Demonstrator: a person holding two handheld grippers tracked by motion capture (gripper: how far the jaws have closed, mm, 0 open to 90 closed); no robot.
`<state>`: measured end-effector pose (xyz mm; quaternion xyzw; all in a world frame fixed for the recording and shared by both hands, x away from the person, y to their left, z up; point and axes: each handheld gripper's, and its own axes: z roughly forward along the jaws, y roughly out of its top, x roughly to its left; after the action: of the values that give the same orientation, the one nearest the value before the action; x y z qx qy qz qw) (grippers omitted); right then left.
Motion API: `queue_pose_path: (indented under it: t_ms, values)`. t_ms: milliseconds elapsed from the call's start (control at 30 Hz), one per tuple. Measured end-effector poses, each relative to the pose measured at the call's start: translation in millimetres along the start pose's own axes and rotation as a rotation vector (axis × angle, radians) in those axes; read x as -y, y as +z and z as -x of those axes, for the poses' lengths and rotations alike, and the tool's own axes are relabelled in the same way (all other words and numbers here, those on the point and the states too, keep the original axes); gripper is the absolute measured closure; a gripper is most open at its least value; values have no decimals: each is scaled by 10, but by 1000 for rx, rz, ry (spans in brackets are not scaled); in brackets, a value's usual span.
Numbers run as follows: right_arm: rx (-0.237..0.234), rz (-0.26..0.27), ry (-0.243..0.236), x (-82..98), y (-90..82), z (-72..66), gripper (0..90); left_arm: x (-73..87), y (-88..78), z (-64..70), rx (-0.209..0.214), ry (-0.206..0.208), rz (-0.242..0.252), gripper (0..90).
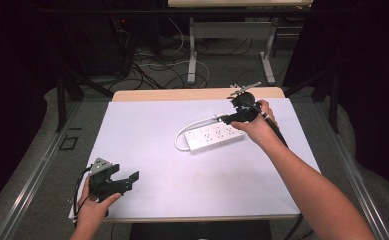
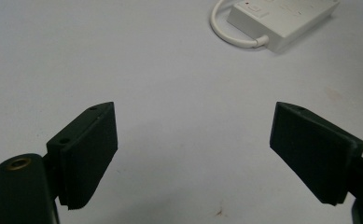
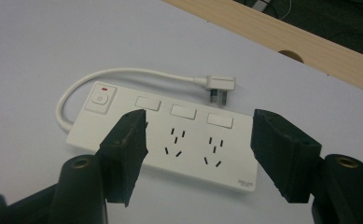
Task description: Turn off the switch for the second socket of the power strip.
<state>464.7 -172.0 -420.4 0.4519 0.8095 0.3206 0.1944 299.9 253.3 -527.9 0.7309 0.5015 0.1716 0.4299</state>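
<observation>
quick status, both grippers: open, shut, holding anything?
Left gripper: open, holding nothing, above bare table.
Right gripper: open, holding nothing, fingers spread over the power strip.

A white power strip (image 3: 170, 135) lies flat on the white table cover — sockets up, its short cord (image 3: 123, 74) curling round to an unplugged plug (image 3: 220, 87).

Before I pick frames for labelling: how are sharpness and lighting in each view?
High view: table evenly lit, surroundings dark, image soft. Left gripper view: tongs sharp, power strip at the top edge slightly soft. Right gripper view: power strip crisp, sockets readable, no glare; tongs close and dark.
</observation>
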Motion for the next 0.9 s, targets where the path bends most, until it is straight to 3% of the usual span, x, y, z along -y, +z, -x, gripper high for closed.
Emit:
queue_pose_path:
  t_ms: [567,900]
  values:
    - [-7,-50,146,-177,333,-80,405,3,4,-8,4,-3,0,153]
    - [-25,-68,224,-265,472,-100,478,6,4,-22,-2,3,7,154]
